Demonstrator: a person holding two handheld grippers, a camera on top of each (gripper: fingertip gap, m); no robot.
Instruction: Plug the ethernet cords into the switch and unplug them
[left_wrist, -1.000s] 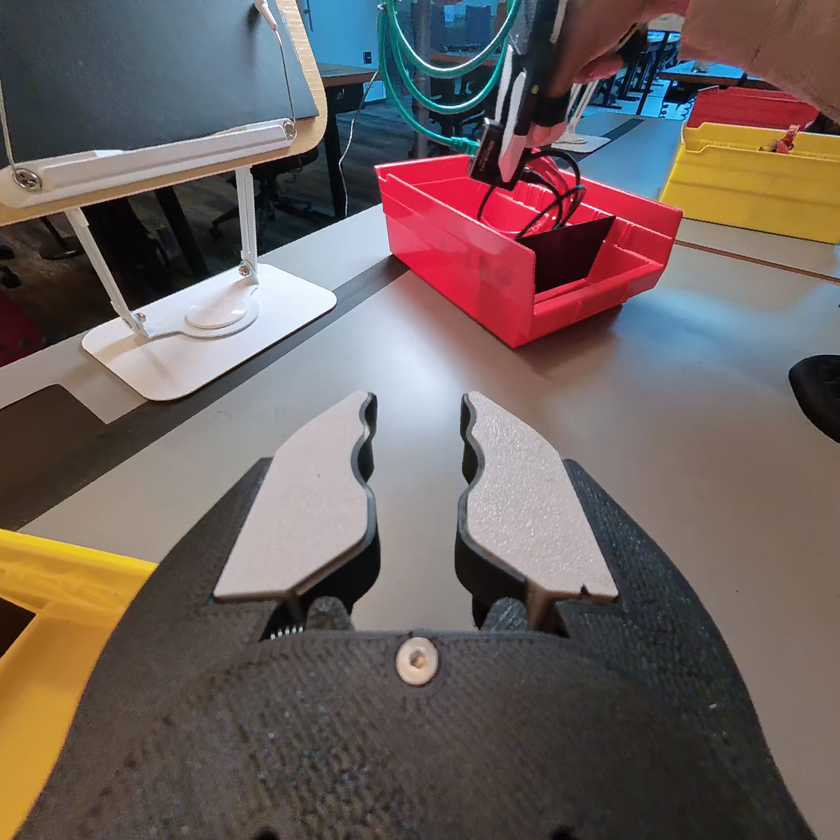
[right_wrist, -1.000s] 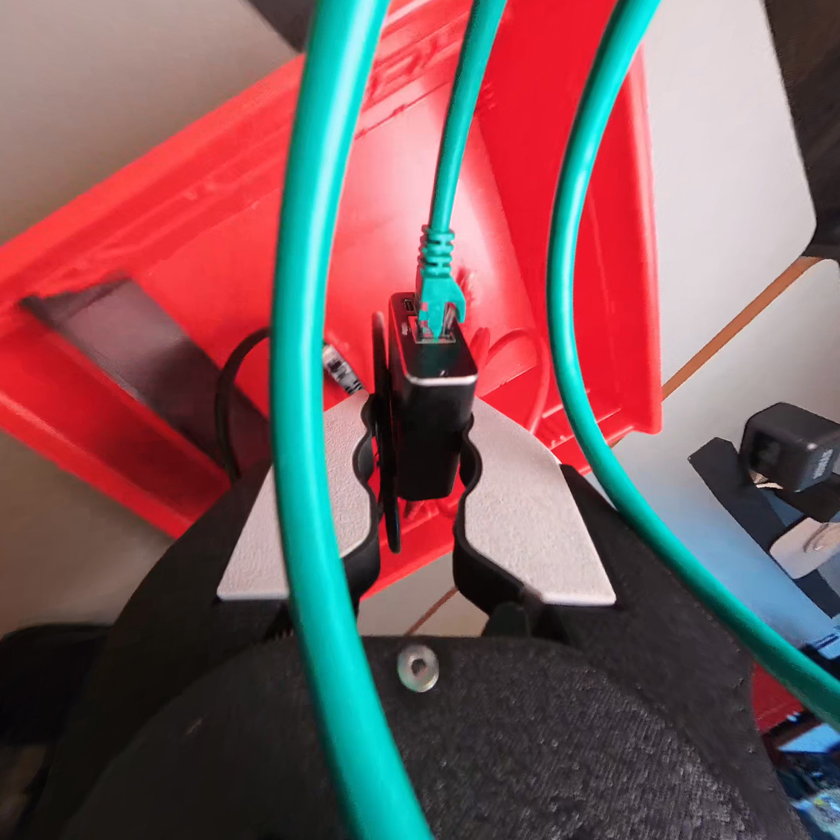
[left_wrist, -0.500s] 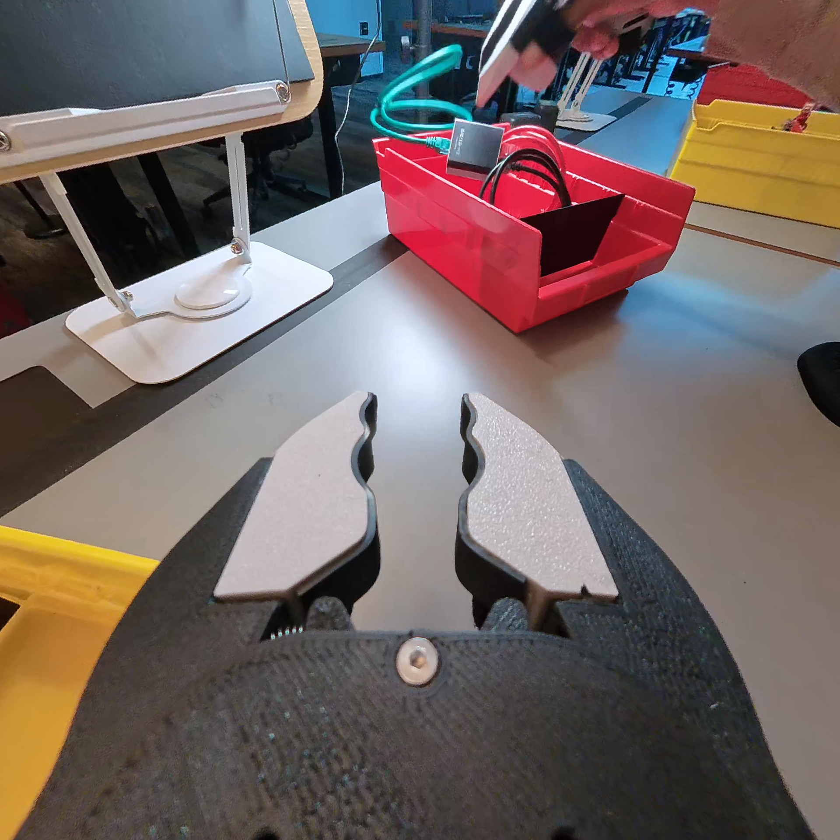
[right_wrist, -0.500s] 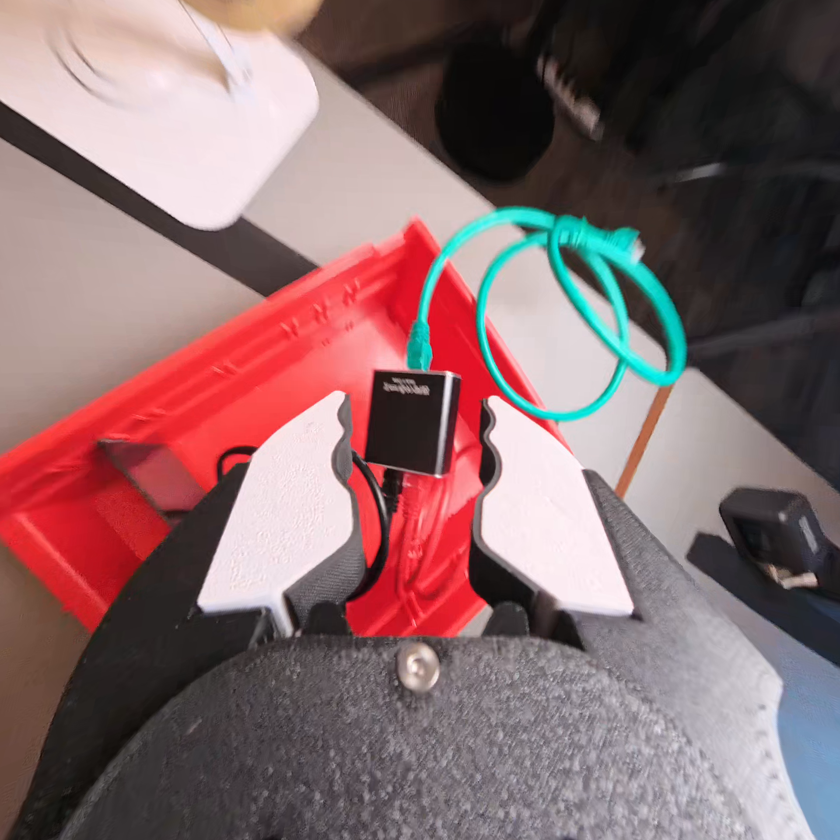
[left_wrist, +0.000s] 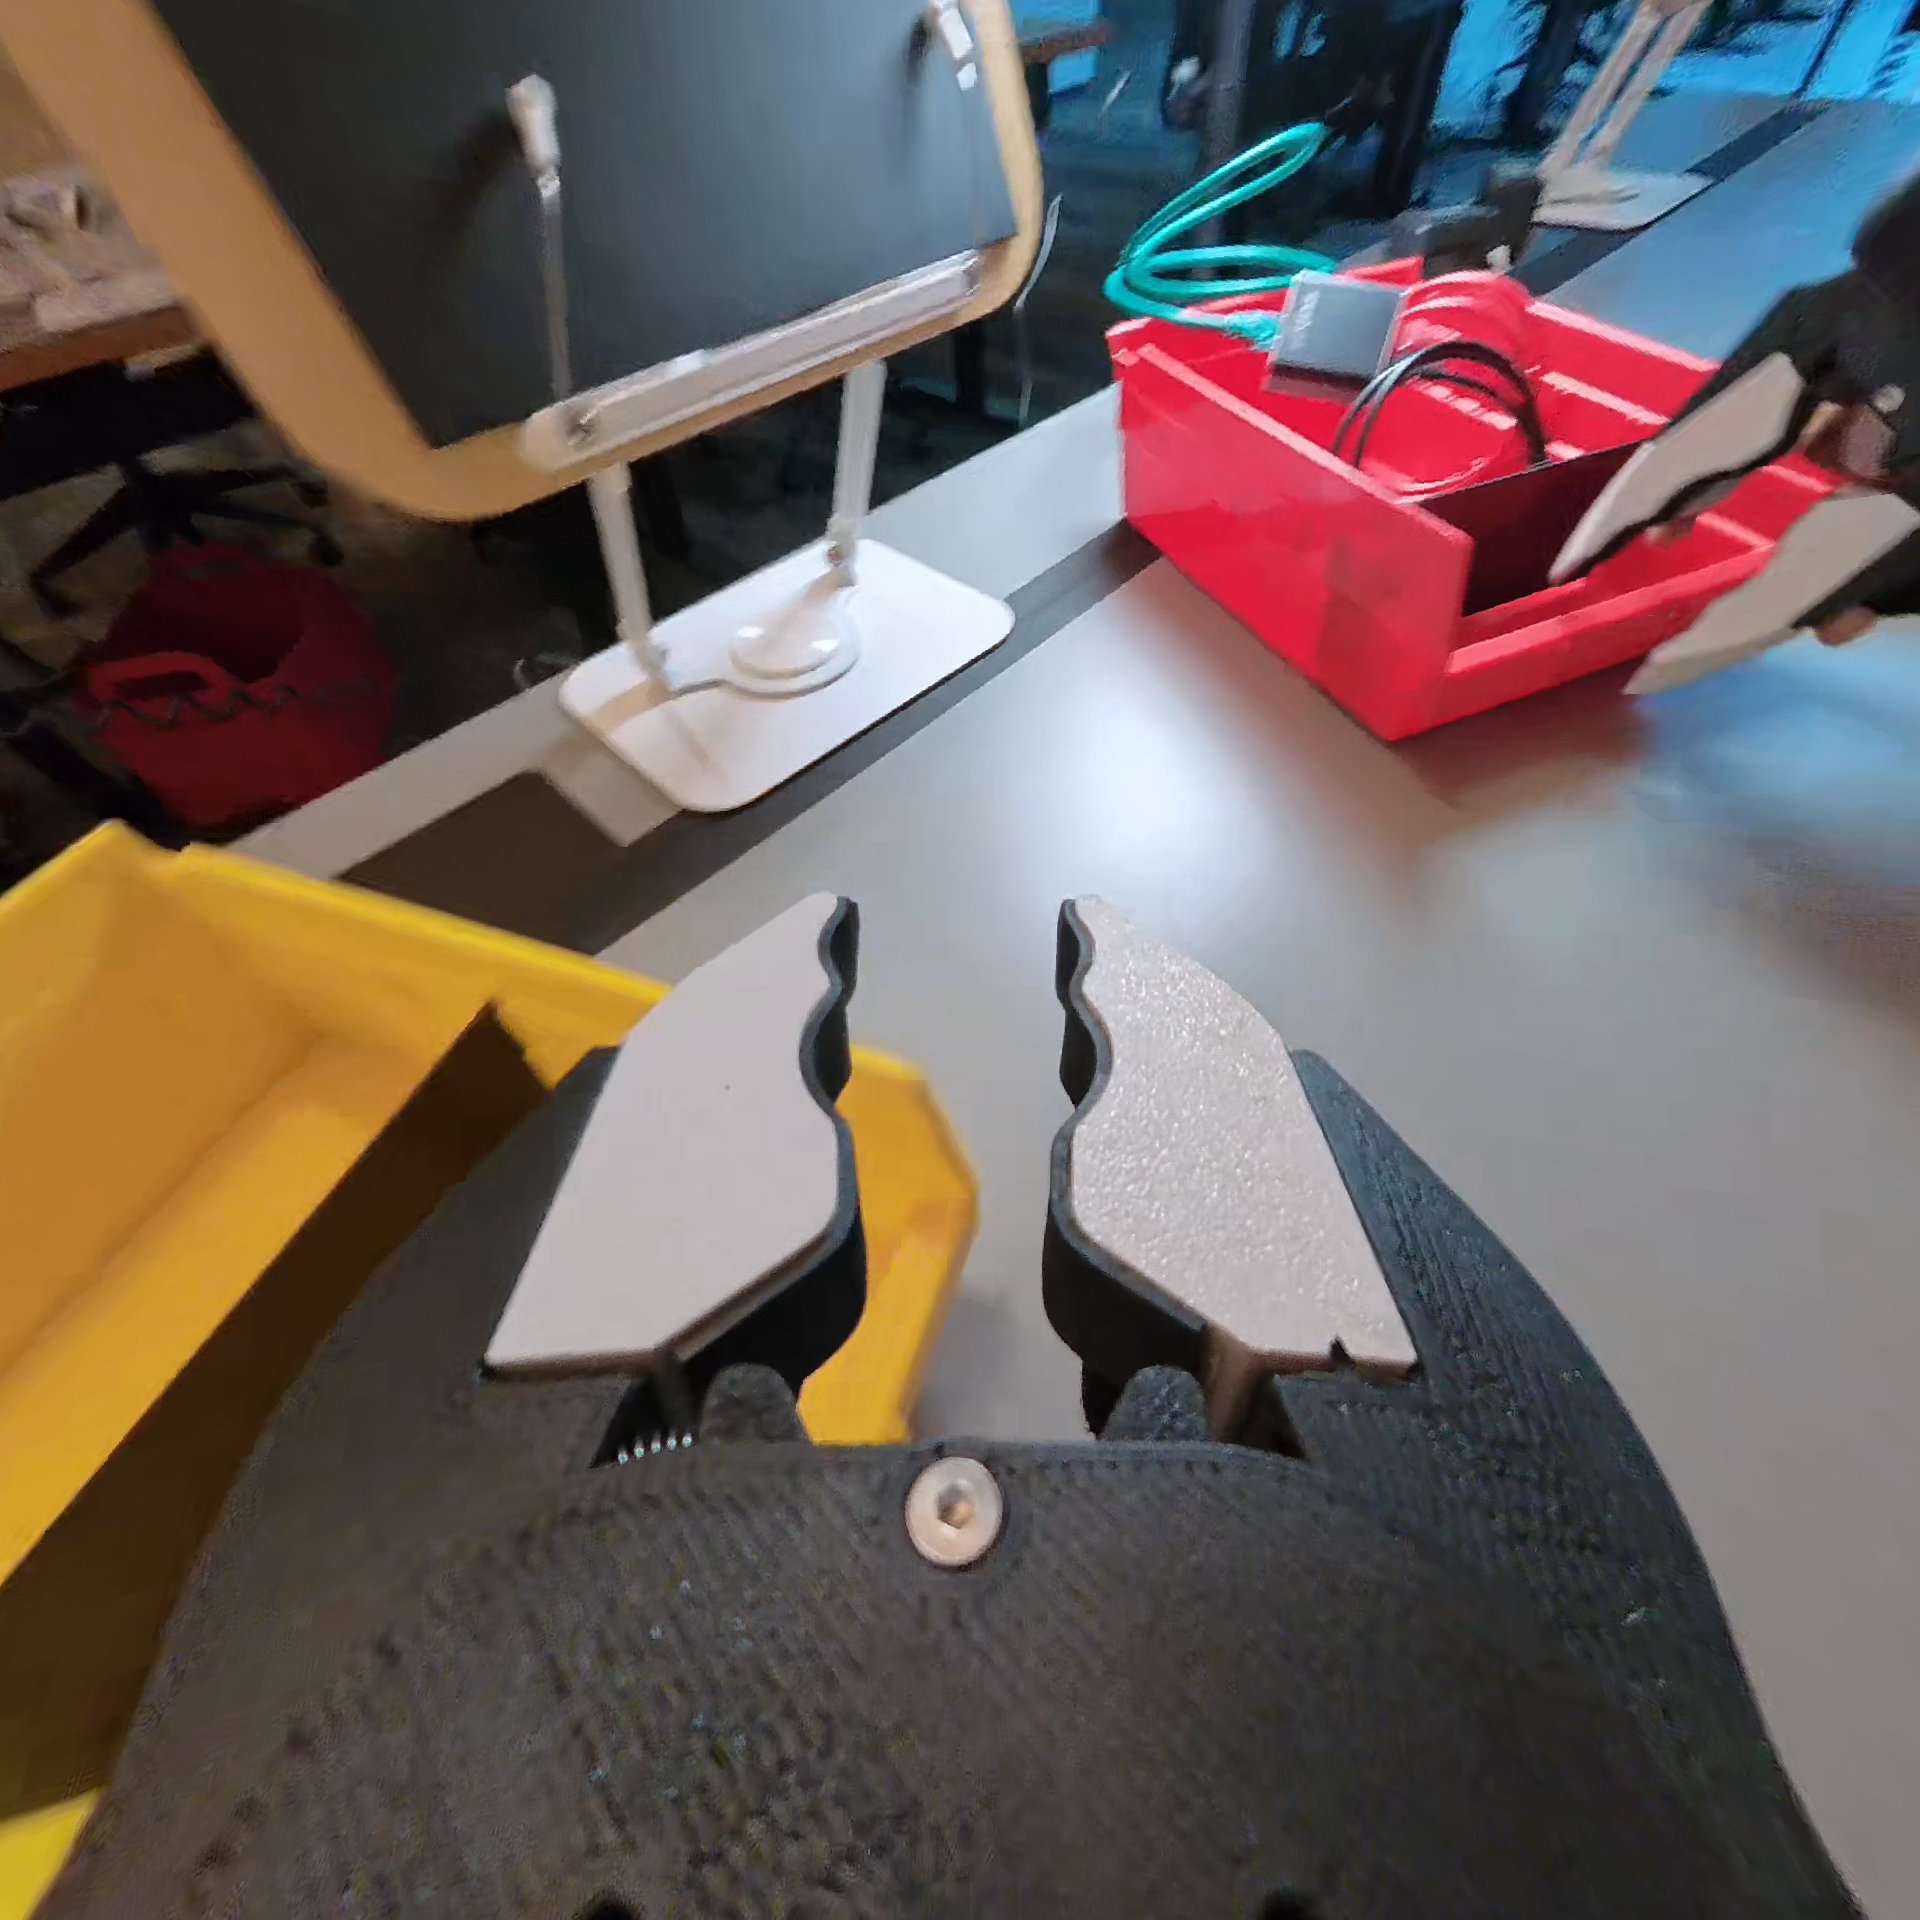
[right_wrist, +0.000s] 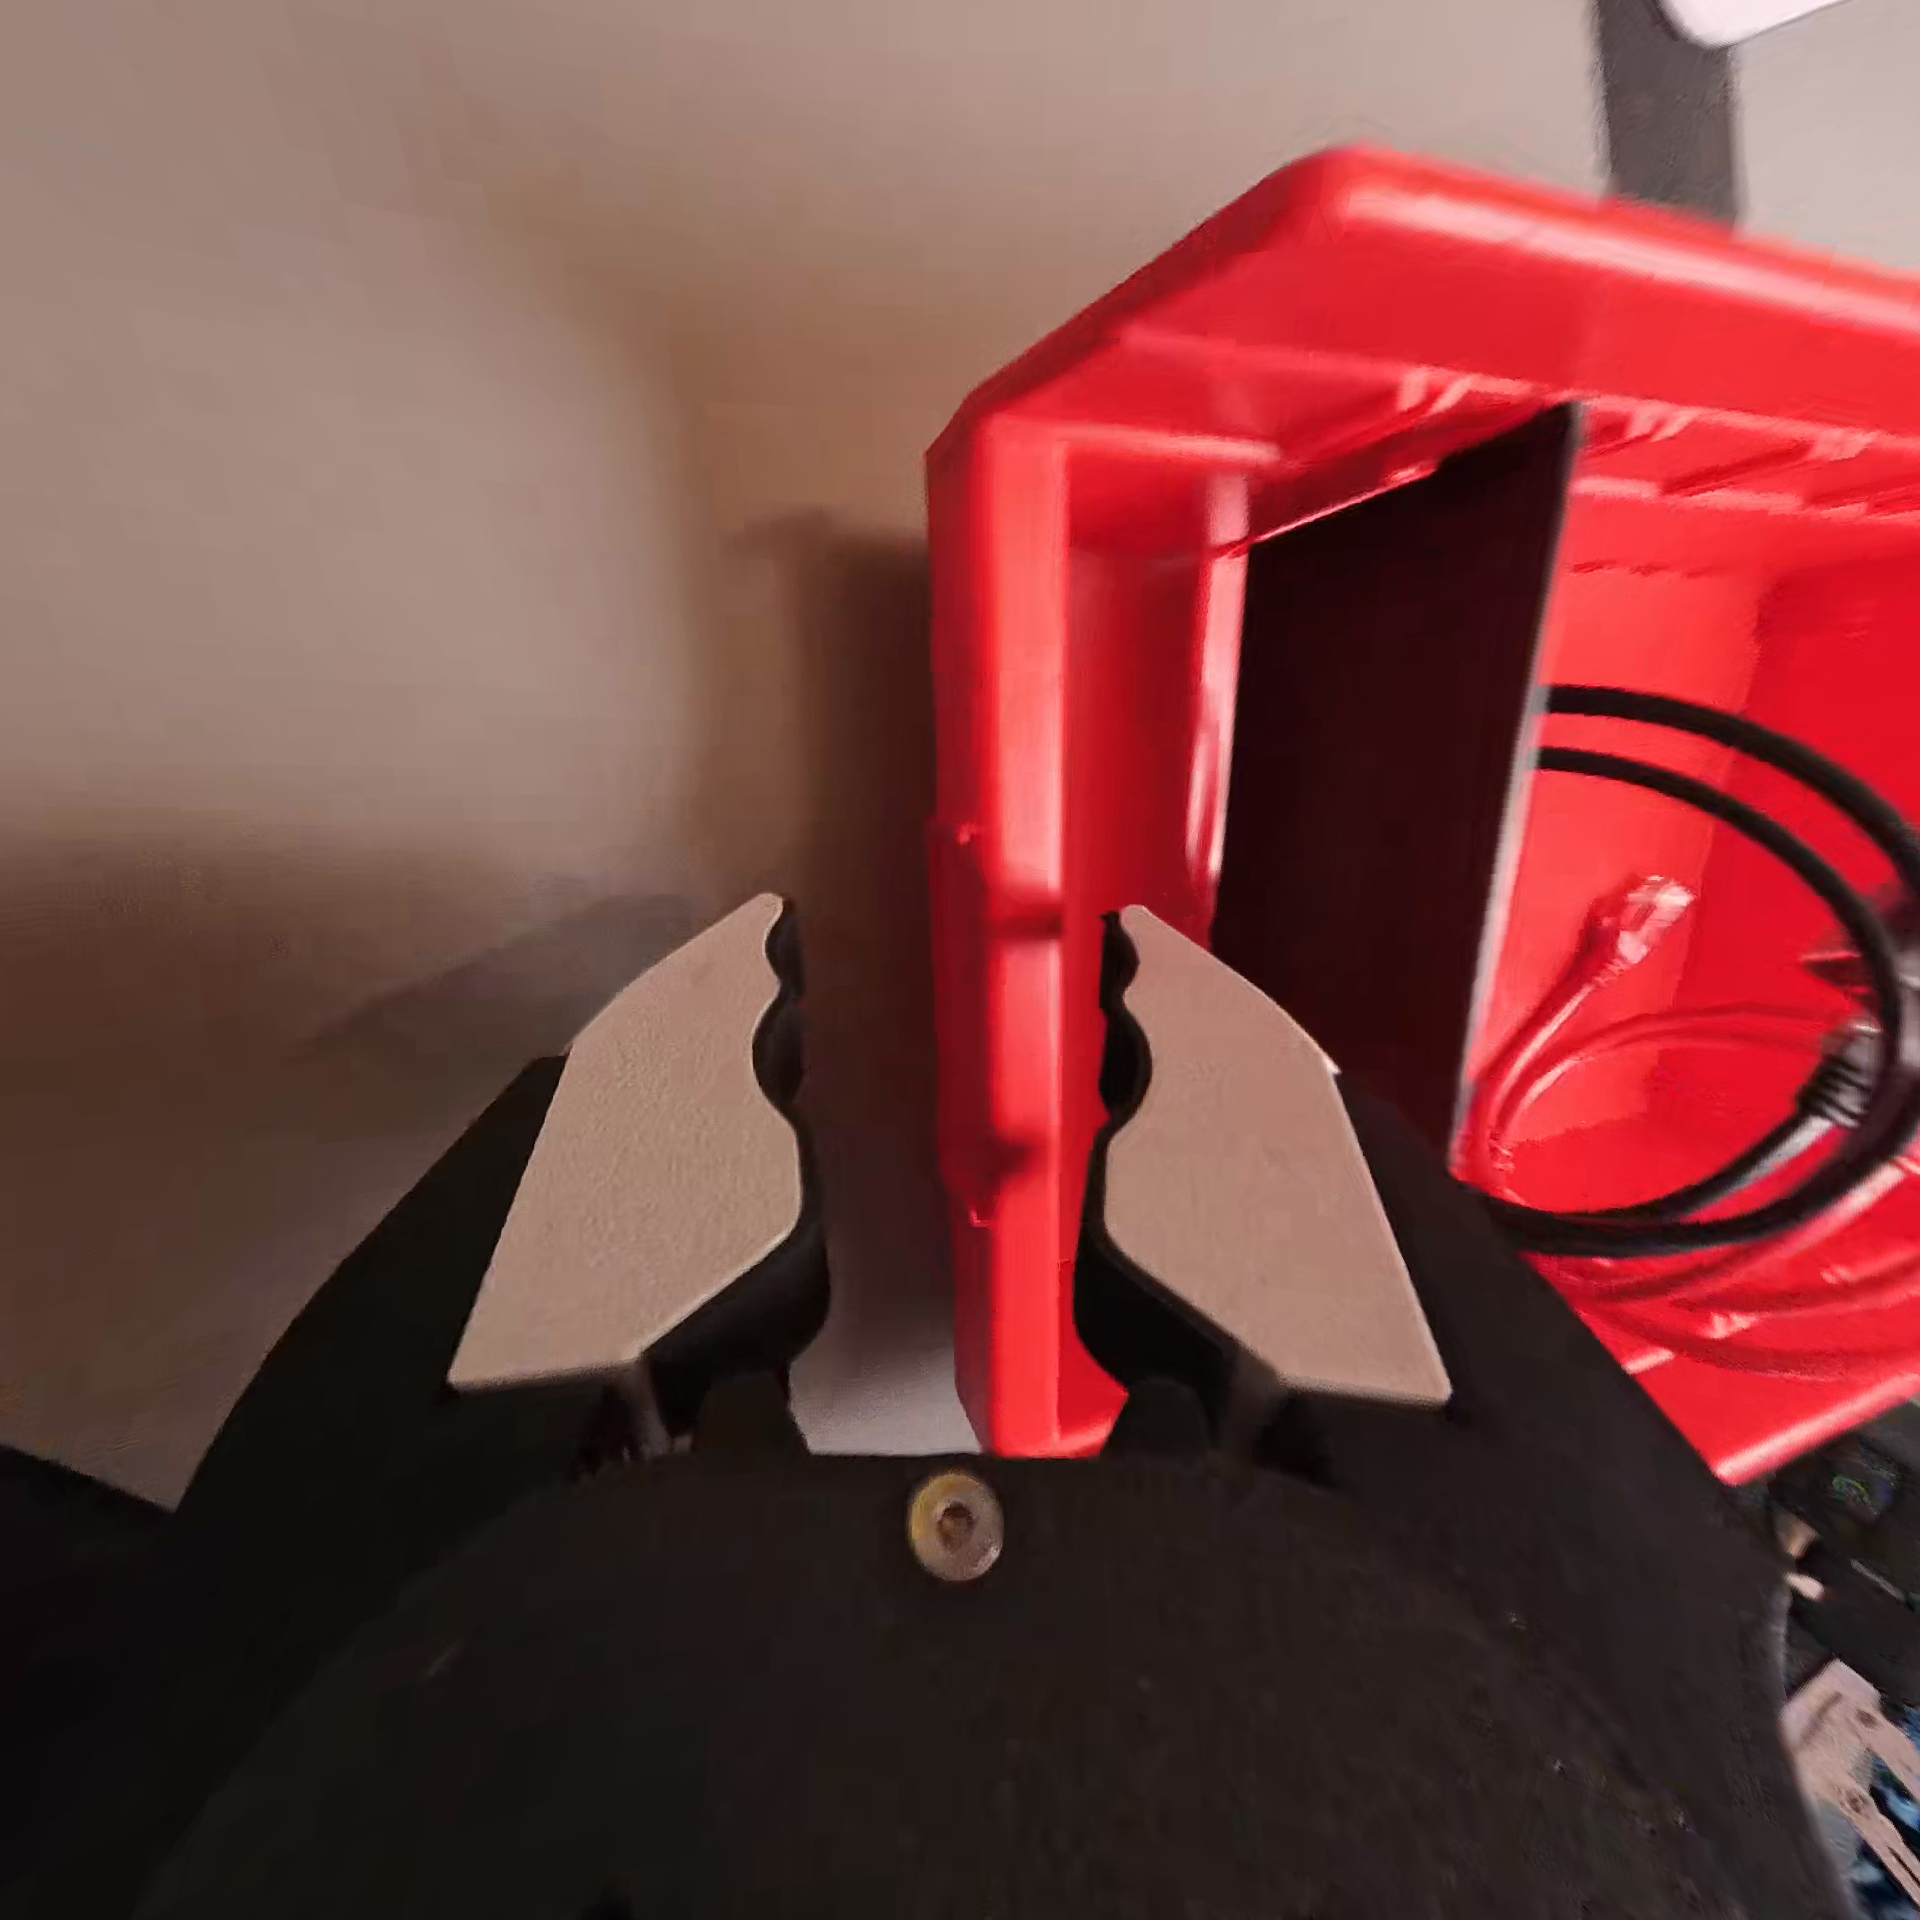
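Left gripper (left_wrist: 956, 935): black textured printed body, grey pebbled finger plates, wavy black inner edges, silver screw.
Right gripper (right_wrist: 951, 940): same black shell, grey plates, brassy-looking screw.

grey table (left_wrist: 1558, 1039), white stand (left_wrist: 790, 675) holding a dark board (left_wrist: 623, 187), dim floor, desks behind

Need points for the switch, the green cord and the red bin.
switch (left_wrist: 1335, 330), left wrist view: middle of its dark flat face.
green cord (left_wrist: 1210, 213), left wrist view: the loop rising behind the bin.
red bin (left_wrist: 1288, 545), left wrist view: its bare outer side wall.
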